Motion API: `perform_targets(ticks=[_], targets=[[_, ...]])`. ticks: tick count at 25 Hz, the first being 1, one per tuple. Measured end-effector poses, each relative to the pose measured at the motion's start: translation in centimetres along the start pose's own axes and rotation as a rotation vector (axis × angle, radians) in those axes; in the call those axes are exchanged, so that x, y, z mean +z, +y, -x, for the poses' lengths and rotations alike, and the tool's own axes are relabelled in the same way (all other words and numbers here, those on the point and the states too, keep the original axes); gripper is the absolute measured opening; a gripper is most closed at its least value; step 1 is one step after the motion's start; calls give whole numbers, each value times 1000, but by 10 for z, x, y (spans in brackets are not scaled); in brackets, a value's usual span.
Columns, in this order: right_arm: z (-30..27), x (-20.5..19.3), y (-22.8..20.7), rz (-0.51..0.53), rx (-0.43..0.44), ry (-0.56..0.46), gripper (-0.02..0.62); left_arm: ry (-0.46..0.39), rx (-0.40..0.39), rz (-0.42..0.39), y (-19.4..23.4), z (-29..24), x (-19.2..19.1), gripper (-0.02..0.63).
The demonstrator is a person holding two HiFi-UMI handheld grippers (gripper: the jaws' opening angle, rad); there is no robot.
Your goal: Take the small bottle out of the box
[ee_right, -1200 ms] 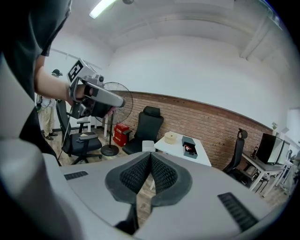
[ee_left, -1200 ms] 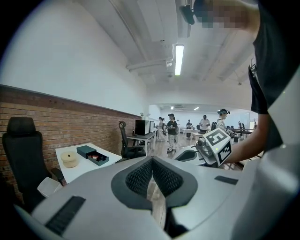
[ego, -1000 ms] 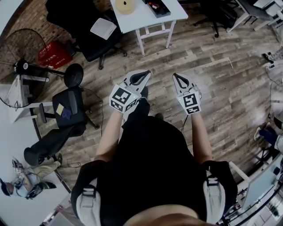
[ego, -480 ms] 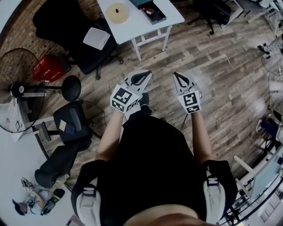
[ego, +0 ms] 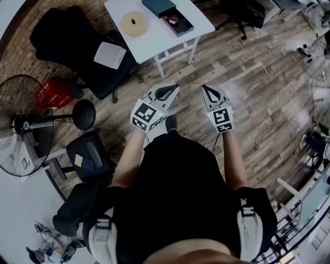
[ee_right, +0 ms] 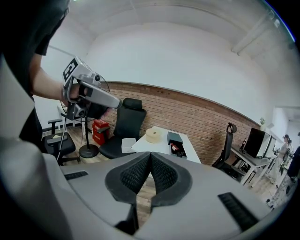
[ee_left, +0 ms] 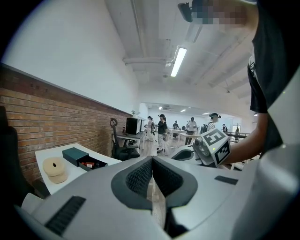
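A white table (ego: 154, 36) stands ahead at the top of the head view. On it lies an open dark box (ego: 177, 21) with a small red thing inside, too small to make out, and the teal lid (ego: 159, 6) beside it. The same box (ee_left: 91, 164) (ee_right: 178, 149) shows in both gripper views, well beyond the jaws. My left gripper (ego: 176, 87) (ee_left: 152, 160) and right gripper (ego: 204, 87) (ee_right: 151, 155) are held side by side over the wooden floor. Both are shut and hold nothing.
A tan round roll (ego: 134, 23) sits on the table's left part. A black office chair (ego: 98, 56) with a white pad (ego: 110, 54) stands left of the table. A red crate (ego: 51, 93), a fan (ego: 23, 126) and another chair (ego: 87, 160) are further left. People stand far off (ee_left: 161, 131).
The table with the box has come further down into the head view, and the floor has slid past. Both grippers keep the same shut pose in front of the body.
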State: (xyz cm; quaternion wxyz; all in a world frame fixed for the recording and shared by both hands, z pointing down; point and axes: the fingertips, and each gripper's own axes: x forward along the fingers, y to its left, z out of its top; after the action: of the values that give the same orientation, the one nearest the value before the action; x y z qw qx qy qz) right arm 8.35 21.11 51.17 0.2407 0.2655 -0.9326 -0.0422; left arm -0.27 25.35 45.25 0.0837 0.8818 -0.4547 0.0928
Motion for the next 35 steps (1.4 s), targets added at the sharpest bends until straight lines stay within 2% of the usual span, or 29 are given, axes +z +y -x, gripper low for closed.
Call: perform_targets(ticks=[10,16,24,30,35], targets=[[-46,15,0,-2,-11,9,-3,3,-22,17,47,-2,-5,18],[-66,11,-14,-13,20,22,-3,22,5,18,66,-15,-5,18],[-107,27,-72,60,112,-6,-3,18,113,56,107,-52,12,18],[-132,40,-129,84,148,-33,-3,26,158,54,126,-91,31,18],[-142,31,-156,82,184,-32,-3,37,200,60,139,-116,38,18]])
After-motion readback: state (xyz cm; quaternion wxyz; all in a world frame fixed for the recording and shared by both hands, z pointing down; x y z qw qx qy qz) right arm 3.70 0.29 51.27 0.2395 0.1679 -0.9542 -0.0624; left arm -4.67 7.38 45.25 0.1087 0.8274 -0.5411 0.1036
